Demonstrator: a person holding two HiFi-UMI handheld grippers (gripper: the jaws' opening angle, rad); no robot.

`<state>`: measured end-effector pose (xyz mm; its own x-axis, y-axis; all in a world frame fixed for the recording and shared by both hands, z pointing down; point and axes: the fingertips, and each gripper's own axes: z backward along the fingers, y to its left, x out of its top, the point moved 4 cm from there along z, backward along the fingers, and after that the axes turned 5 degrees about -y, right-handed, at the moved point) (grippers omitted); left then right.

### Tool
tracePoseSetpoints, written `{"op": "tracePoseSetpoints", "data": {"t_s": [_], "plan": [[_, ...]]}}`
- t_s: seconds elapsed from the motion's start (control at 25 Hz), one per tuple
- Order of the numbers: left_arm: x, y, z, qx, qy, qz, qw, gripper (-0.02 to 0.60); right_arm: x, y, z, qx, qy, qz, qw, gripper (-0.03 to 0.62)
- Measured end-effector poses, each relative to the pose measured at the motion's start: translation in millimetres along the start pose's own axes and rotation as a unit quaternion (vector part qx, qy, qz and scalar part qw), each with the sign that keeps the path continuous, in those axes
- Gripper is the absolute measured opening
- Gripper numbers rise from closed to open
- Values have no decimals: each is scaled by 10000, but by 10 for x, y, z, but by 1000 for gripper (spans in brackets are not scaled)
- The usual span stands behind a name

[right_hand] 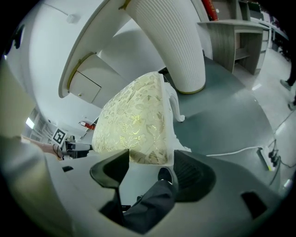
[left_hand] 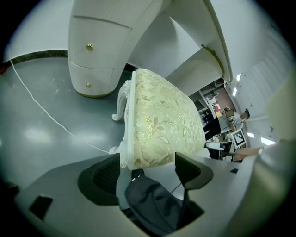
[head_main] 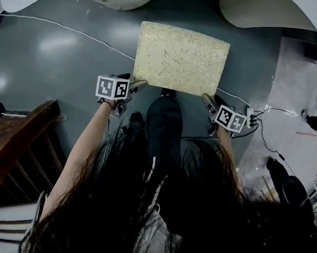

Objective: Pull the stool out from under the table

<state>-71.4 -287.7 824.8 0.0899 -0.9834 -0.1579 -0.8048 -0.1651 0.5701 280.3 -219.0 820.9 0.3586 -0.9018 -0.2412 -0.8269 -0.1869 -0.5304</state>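
Gold-brocade stool point(head_main: 181, 58) stands on the grey floor point(head_main: 54, 60), clear of the white tabletop point(head_main: 266, 10); we judge the pull all but done. Our left hand-held gripper point(head_main: 141, 85) and right hand-held gripper point(head_main: 206, 99) gape open at its near corners.

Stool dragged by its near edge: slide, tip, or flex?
Likely slides: the floor looks smooth and glossy. Probably rigid: the stool has a white frame and curved legs, though its padded top may give. Tipping seems unlikely with the wide seat.
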Motion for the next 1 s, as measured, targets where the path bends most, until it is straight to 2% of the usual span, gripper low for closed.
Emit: {"op": "tracePoseSetpoints", "data": {"t_s": [0.12,0.24,0.4,0.68,0.84,1.0], "plan": [[-143,-48,152,117,-66,10,9999,364,-66,129,59,-98,-110,-159,9998,291],[-284,-238,327,-59,-120,-100,9999,364,-45,326,152,-124,-348,-178,9992,291],[-217,-609,686,-391,-685,-268,9965,364,111,792,372,134,-688,152,9974,291],[-42,-1203,1541,-907,-1545,-459,9828,364,193,1823,975,725,-1224,692,9874,290],[-10,-1441,2001,-1222,-1806,-705,9734,364,164,2336,1286,952,-1508,824,9805,290],[-121,-1601,2482,-1358,-2066,-873,9650,363,13,2760,1601,1117,-1703,948,9744,289]]}}
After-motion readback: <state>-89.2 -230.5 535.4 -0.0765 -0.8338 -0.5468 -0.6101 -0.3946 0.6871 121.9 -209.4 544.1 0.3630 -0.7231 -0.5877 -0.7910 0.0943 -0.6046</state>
